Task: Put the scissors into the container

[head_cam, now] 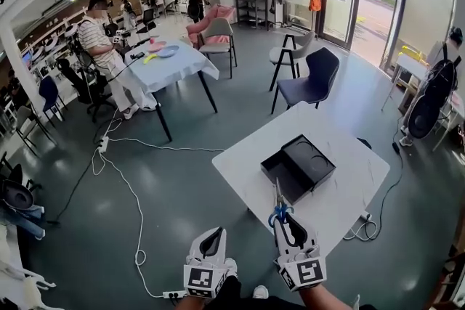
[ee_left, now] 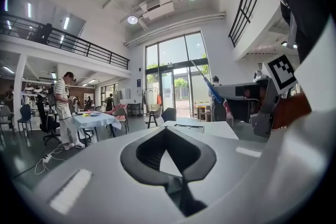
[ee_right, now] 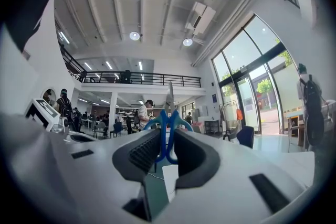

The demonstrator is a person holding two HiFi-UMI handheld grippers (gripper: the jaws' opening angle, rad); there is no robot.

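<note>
My right gripper (head_cam: 285,218) is shut on the blue handles of the scissors (head_cam: 279,208), held over the near edge of the white table (head_cam: 341,189). The blades point up and away toward the black container (head_cam: 309,160), which lies open on the table just beyond them. In the right gripper view the blue handles (ee_right: 167,136) sit pinched between the ridged pads, and the metal blades rise above them. My left gripper (head_cam: 211,234) hangs to the left, off the table over the floor. Its jaws meet at the tips (ee_left: 167,131) with nothing between them.
A dark blue chair (head_cam: 312,80) and a grey chair (head_cam: 290,54) stand beyond the table. Farther left is a cloth-covered table (head_cam: 171,65) with a person (head_cam: 102,47) beside it. White cables (head_cam: 127,189) trail across the floor to the left.
</note>
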